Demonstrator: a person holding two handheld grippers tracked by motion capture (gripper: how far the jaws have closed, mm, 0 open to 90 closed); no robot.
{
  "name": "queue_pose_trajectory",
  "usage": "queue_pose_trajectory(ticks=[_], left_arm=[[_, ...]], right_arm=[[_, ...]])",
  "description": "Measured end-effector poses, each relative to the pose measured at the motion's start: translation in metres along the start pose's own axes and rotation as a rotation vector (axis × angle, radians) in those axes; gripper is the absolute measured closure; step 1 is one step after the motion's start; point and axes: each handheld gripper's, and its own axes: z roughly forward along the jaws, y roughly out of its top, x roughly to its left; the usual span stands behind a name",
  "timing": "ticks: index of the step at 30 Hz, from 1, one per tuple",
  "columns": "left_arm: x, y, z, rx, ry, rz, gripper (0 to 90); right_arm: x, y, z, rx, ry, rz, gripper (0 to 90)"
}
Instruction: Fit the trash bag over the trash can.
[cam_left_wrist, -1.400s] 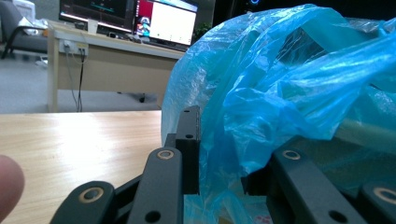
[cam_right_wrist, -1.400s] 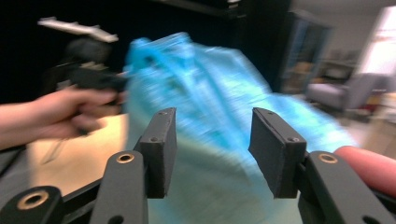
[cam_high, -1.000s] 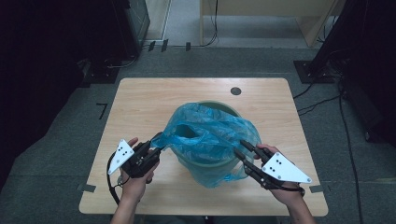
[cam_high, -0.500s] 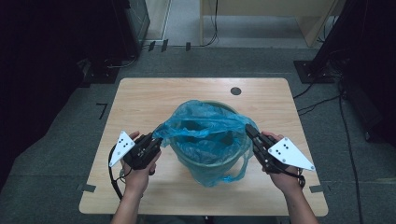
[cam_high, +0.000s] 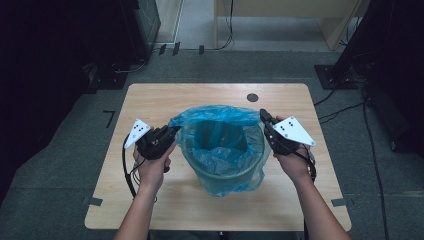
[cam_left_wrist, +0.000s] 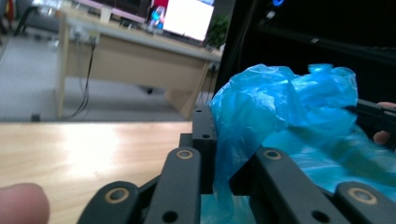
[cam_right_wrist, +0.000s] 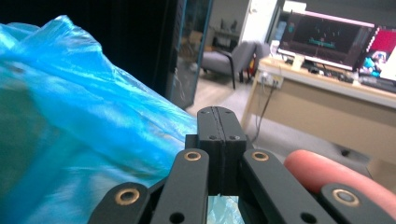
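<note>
A green bin (cam_high: 212, 175) stands mid-table on the wooden table (cam_high: 150, 100), lined with a blue plastic bag (cam_high: 220, 116) whose mouth is stretched wide over its rim. My left gripper (cam_high: 172, 130) is at the bag's left edge. Its jaws have just been closing, and the left gripper view shows blue bag film (cam_left_wrist: 280, 102) pinched between them at my left gripper (cam_left_wrist: 212, 126). My right gripper (cam_high: 262, 115) holds the bag's right edge. In the right gripper view my right gripper (cam_right_wrist: 217, 119) has its jaws pressed together, with the bag (cam_right_wrist: 84, 93) billowing on the left.
A dark round grommet (cam_high: 252, 97) sits in the table behind the bin. Black equipment racks (cam_high: 60, 50) stand to the far left, and cables (cam_high: 345, 105) trail on the floor at right. A wooden desk (cam_high: 280, 20) stands beyond the table.
Both grippers moved apart and away from the person. The bag, earlier bunched on top of the bin, is now pulled open across its rim.
</note>
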Motion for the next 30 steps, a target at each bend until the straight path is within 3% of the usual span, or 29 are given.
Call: queue_pose_trajectory(ticks=[4,5,9,11,17,20,23,24,26,27,30], left_arm=[[0.016,-0.011,0.018,0.072,0.014,-0.097,88.0],[0.019,-0.014,0.023,0.096,0.016,-0.117,88.2],[0.027,-0.028,0.042,0.193,0.018,-0.194,88.9],[0.03,-0.034,0.049,0.238,0.03,-0.225,89.1],[0.037,-0.064,0.054,0.36,0.116,-0.234,89.5],[0.045,-0.083,0.052,0.44,0.176,-0.249,89.5],[0.049,-0.096,0.047,0.496,0.181,-0.245,89.0],[0.049,-0.1,0.044,0.501,0.187,-0.233,88.7],[0.046,-0.105,0.041,0.51,0.215,-0.192,85.7],[0.043,-0.108,0.039,0.493,0.232,-0.168,80.4],[0.042,-0.111,0.03,0.443,0.233,-0.141,59.3]], right_arm=[[-0.003,-0.009,0.021,0.054,0.002,0.003,90.0],[-0.004,-0.012,0.026,0.057,0.011,0.025,90.0],[-0.018,-0.022,0.039,0.097,0.096,0.216,90.0],[-0.02,-0.032,0.048,0.14,0.098,0.253,90.0],[-0.014,-0.065,0.057,0.231,0.085,0.295,90.0],[-0.013,-0.092,0.057,0.309,0.044,0.339,90.0],[-0.014,-0.115,0.056,0.369,0.017,0.409,90.0],[-0.014,-0.121,0.054,0.375,0.016,0.426,90.0],[-0.011,-0.128,0.049,0.381,0.016,0.412,90.0],[-0.009,-0.129,0.047,0.385,0.015,0.397,90.0],[-0.006,-0.131,0.037,0.387,0.003,0.348,90.0]])
